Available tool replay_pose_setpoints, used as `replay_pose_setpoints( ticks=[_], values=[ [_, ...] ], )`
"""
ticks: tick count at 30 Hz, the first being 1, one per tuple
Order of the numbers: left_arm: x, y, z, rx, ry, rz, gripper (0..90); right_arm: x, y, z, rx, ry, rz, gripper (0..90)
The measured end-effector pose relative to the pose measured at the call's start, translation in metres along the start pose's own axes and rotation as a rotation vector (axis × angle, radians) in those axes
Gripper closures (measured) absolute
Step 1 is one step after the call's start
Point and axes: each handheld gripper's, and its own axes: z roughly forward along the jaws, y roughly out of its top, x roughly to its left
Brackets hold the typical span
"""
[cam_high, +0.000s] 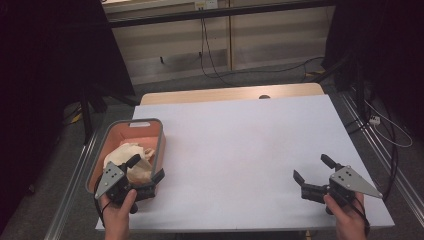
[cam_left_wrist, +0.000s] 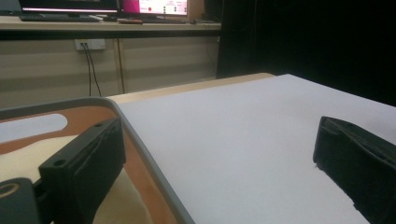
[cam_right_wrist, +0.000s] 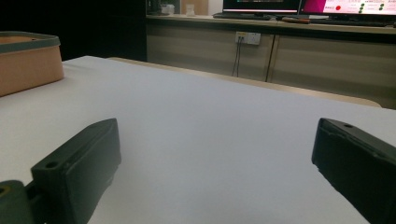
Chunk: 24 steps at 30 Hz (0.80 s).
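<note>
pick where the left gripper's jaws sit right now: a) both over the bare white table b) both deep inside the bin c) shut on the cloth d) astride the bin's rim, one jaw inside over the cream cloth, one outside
d: the left gripper stands open across the grey rim of the bin, one jaw over the cream cloth inside, the other over the white table outside.

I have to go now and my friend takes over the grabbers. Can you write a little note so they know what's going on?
Left gripper: open, jaws astride the near right rim of the orange bin, one jaw inside, one over the table; holding nothing.
Right gripper: open, empty, low over the table's near right part.
Cream cloth: crumpled inside the bin, not gripped.
Done: nothing clearly.
Left: probably grasp the cloth and lift it out.
</note>
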Motion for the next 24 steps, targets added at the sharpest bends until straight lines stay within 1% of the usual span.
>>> replay_pose_setpoints(
  ticks=[2,3,5,7,10,11,12,15,19,24],
  values=[
    [0.000,0.001,0.000,0.007,0.000,0.015,2.8,0.000,0.000,0.000,-0.002,-0.002,0.001,1.2],
    [0.000,0.002,-0.001,0.003,0.003,0.008,2.8,0.000,0.000,-0.001,-0.002,-0.004,0.000,1.2],
    [0.001,0.003,-0.002,0.005,0.004,0.015,2.8,0.000,0.000,-0.001,-0.002,-0.002,-0.002,1.2],
    [0.002,0.006,-0.003,0.005,0.004,0.005,2.7,0.000,0.000,0.000,-0.003,0.003,-0.006,1.8],
    [0.003,0.008,-0.004,0.003,0.010,0.008,2.7,0.000,0.000,-0.001,-0.004,0.007,-0.005,1.7],
    [0.002,0.010,-0.005,0.001,0.013,-0.002,2.7,0.000,0.000,-0.001,-0.003,0.007,-0.004,1.7],
    [0.003,0.011,-0.006,0.004,0.013,0.006,2.7,0.000,0.000,-0.001,-0.002,0.007,-0.003,1.7],
    [0.003,0.012,-0.006,0.001,0.015,0.005,2.7,0.001,0.000,-0.001,-0.004,0.010,-0.003,1.7],
    [0.001,0.014,-0.005,0.005,0.008,-0.002,2.7,0.001,0.001,-0.001,-0.006,0.012,-0.007,1.7],
    [0.000,0.015,-0.004,0.009,-0.001,0.005,2.7,0.001,0.001,-0.001,-0.008,0.012,-0.002,1.6]
  ],
)
